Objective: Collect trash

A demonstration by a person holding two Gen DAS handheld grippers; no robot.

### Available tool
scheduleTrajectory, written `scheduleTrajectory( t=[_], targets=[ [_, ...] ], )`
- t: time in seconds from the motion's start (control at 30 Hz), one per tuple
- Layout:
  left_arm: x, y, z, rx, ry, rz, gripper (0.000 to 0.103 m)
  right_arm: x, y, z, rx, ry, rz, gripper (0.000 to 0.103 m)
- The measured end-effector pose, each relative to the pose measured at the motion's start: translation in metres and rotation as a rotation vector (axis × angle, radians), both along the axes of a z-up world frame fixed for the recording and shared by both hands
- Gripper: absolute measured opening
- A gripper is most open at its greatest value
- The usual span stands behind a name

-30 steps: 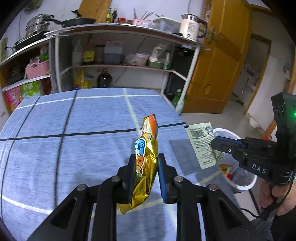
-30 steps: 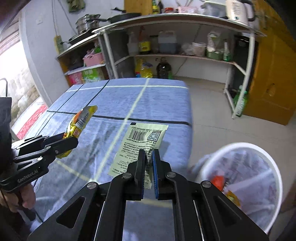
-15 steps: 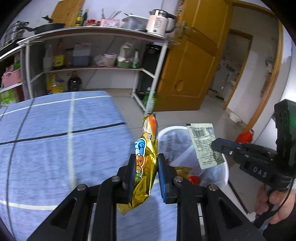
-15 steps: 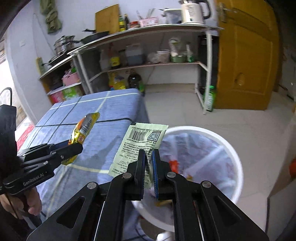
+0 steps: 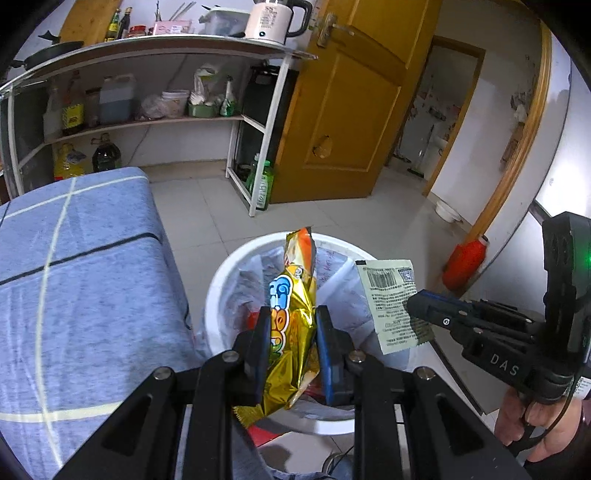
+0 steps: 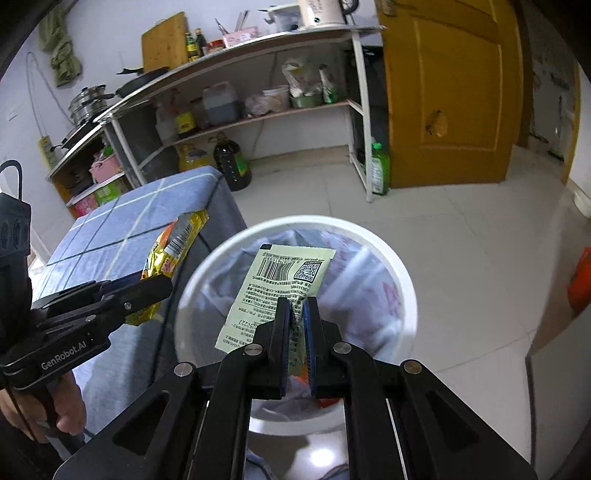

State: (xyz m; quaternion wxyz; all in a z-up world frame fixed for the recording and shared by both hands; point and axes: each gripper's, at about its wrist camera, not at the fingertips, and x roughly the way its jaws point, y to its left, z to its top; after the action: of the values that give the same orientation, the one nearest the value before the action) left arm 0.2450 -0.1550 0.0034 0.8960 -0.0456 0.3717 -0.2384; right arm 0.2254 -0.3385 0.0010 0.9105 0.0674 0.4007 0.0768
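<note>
Now, from the left wrist, we have swung off the table (image 5: 81, 266) and hang over the bin (image 5: 218, 295), the left gripper (image 5: 291, 332) clamped on the gold wrapper (image 5: 291, 314), so both pieces look ready to drop. From the right wrist, our right gripper (image 6: 295, 325) pinches the green packet (image 6: 280, 284) above the bin's mouth, where a second ago cloth lay below; nothing blocks the drop, though the gold wrapper sits nearer the rim beside the table edge.

Two grippers (image 5: 291, 325) (image 6: 297, 321), two wrappers (image 5: 293, 295) (image 6: 284, 284), one white bin (image 6: 402, 280), one kettle (image 5: 271, 18).
</note>
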Motion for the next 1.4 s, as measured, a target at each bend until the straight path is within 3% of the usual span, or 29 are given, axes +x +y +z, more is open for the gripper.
scheduleTrajectory(
  t=[0.27,0.4,0.7,1.17,1.4],
  targets=[
    [0.007,-0.012,-0.013,0.015,0.037,-0.004,0.03,0.005,-0.009,-0.012,0.02,0.034,-0.02,0.009],
    [0.009,-0.011,-0.015,0.011,0.036,0.0,0.042,0.004,-0.007,-0.012,0.001,0.032,-0.027,0.013],
    [0.001,-0.003,-0.008,-0.008,0.016,0.006,0.043,-0.005,-0.005,-0.002,-0.013,0.0,-0.032,0.018],
    [-0.055,0.029,0.027,-0.002,-0.086,0.044,0.043,-0.056,0.032,0.023,-0.039,-0.089,0.008,0.025],
    [-0.093,0.053,0.03,0.024,-0.129,0.099,0.045,-0.094,0.053,0.027,-0.051,-0.128,0.028,0.03]
  ],
)
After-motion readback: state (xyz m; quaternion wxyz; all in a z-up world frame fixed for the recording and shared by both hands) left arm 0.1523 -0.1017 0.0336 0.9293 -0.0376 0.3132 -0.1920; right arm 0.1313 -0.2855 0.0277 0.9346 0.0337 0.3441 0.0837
